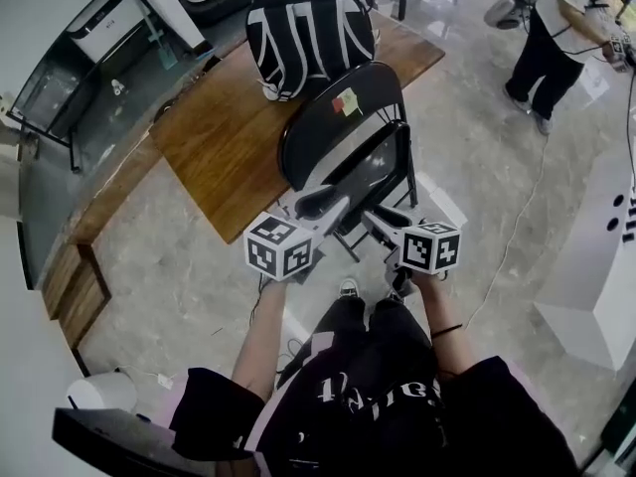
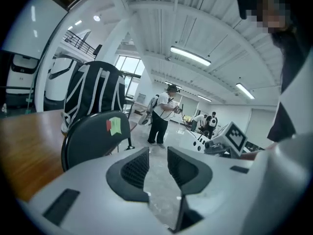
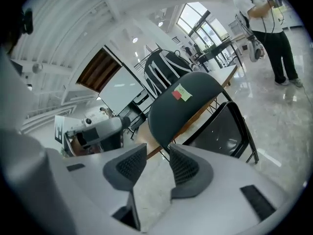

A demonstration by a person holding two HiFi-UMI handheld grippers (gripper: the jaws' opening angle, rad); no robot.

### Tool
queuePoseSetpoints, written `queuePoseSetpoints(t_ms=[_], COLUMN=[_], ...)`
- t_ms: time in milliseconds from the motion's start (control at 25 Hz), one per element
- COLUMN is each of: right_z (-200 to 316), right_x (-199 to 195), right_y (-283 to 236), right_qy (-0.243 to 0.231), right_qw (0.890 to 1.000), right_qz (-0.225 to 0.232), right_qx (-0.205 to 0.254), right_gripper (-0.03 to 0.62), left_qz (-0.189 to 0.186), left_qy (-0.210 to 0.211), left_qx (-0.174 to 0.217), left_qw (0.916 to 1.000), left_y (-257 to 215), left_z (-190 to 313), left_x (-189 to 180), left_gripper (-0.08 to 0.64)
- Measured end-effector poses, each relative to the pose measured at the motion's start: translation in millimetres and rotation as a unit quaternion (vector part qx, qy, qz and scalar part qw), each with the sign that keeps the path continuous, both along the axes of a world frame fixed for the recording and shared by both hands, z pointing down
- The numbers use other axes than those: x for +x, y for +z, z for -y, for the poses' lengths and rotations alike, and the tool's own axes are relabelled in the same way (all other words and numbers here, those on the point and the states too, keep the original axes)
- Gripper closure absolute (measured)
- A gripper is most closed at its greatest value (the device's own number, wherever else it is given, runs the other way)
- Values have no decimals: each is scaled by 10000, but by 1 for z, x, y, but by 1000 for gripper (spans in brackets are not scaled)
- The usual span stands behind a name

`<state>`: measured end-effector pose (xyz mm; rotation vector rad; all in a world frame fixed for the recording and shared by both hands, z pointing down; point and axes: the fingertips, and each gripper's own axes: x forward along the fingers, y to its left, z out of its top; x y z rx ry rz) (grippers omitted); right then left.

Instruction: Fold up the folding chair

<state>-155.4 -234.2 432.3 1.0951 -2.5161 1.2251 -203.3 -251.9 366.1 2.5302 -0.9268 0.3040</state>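
Observation:
The black folding chair point(image 1: 343, 132) stands on the floor against the wooden table, with a red and green sticker on its rounded backrest. Its glossy seat point(image 1: 376, 172) is tipped up steeply inside the frame. My left gripper point(image 1: 328, 207) and right gripper point(image 1: 383, 222) hang side by side just in front of the seat, apart from the chair. Both are open with nothing between their pads. In the left gripper view the backrest point(image 2: 95, 138) lies left of the left gripper point(image 2: 157, 168). In the right gripper view the backrest point(image 3: 183, 106) and seat point(image 3: 220, 131) sit beyond the right gripper point(image 3: 157, 165).
A black backpack with white stripes point(image 1: 308, 33) sits on the wooden table point(image 1: 219, 147) behind the chair. A person point(image 1: 556, 38) stands at the far right with a cable trailing over the marble floor. A white cabinet point(image 1: 601, 266) stands at the right.

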Motion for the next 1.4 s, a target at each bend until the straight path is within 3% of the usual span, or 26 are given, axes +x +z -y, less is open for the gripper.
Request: queuePoseSetpoints(t_ms=[200, 360, 640, 880, 1200, 1400], right_z=[-50, -93, -182, -263, -329, -348], right_x=[18, 34, 73, 95, 62, 31], right_y=[-25, -43, -57, -56, -62, -78], right_qy=[183, 191, -124, -363, -612, -446], right_qw=[9996, 9992, 9991, 9986, 9973, 9975], right_qz=[211, 315, 54, 120, 232, 191], right_qx=[54, 157, 400, 370, 341, 505], right_gripper=[443, 451, 460, 469, 485, 502], left_qz=[-406, -237, -394, -448, -372, -448], left_qy=[-23, 85, -249, -503, -622, -541], left_qx=[-302, -507, -306, -349, -264, -82], left_qw=[9987, 9984, 9984, 9971, 9970, 9975], left_y=[12, 25, 13, 16, 4, -12], left_z=[-61, -110, -190, -283, -353, -374], left_x=[22, 41, 87, 114, 92, 61], left_gripper=[466, 472, 488, 492, 494, 503])
